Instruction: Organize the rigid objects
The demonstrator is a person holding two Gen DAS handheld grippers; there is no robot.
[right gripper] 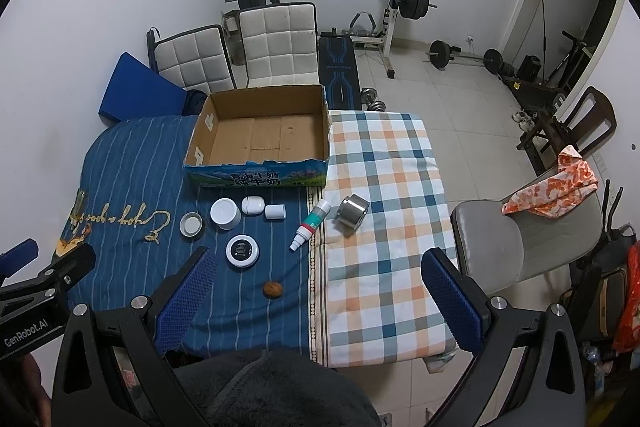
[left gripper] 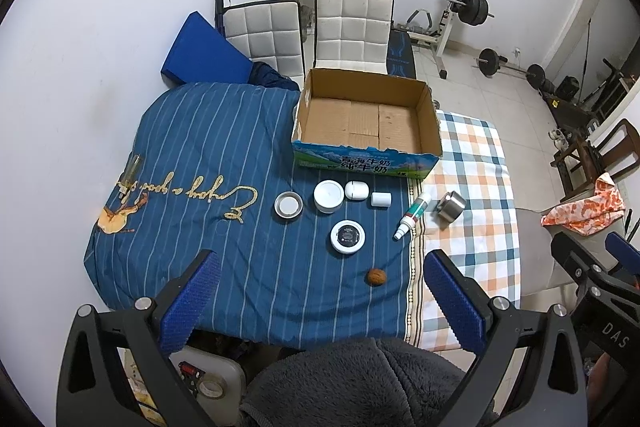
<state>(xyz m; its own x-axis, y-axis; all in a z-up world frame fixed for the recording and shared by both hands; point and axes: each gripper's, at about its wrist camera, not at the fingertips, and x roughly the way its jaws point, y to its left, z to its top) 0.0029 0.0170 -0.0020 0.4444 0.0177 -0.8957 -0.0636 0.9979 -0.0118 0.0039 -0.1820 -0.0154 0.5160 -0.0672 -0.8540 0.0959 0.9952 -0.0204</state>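
The cardboard box [right gripper: 256, 179] reads "青海牛奶 纯牛奶"; the left claw [right gripper: 24, 331] "GenRobot.AI".

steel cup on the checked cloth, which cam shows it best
The right wrist view: the steel cup lies on its side nearer the picture's middle, its open mouth showing. The left wrist view shows the same cup further off to the right.

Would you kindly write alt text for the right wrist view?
An open right gripper hovers over a cloth-covered table where small jars, a tube, a metal cup and a walnut lie before an empty cardboard box.
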